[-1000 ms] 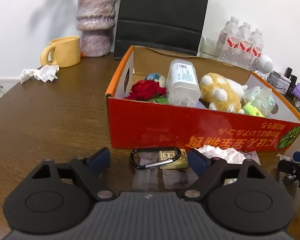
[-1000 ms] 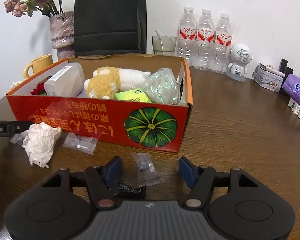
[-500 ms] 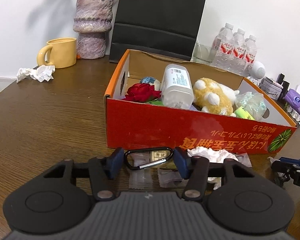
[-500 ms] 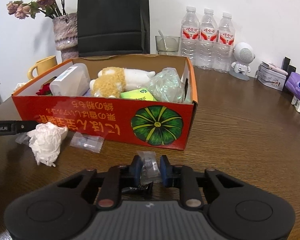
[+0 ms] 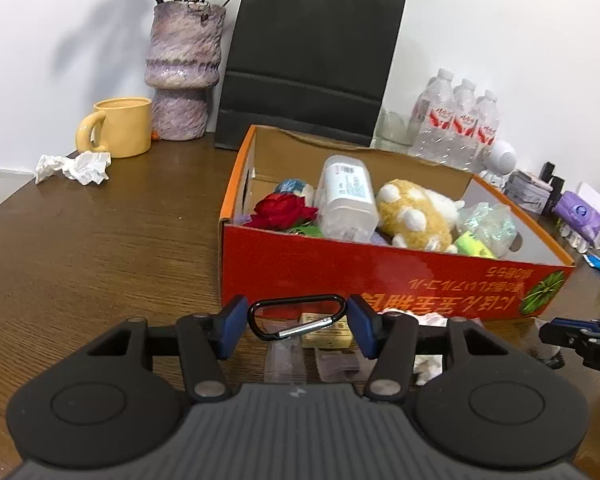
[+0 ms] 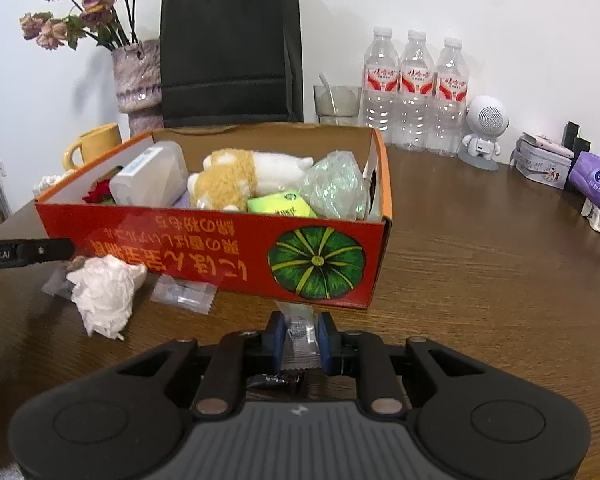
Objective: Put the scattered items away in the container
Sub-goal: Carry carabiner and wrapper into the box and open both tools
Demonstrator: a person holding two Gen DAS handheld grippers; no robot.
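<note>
Step in hand: both pickups made, stuff not yet in the orange cardboard box (image 6: 204, 236), centre frame in both views; next move, I'd judge, lift each item over the near wall & let go inside.

Left gripper (image 5: 298, 320), lower centre: jaws have just been closing, now half-spread w/ pads against the ends of the black carabiner (image 5: 298, 317).

Right gripper (image 6: 299, 338), lower centre: nearly together, pinching a clear plastic sachet (image 6: 299, 330).

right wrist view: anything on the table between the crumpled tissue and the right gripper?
Yes: one clear sachet lies flat on the table, just right of the crumpled tissue and left of the right gripper, against the box front. Right wrist view shows it.
</note>
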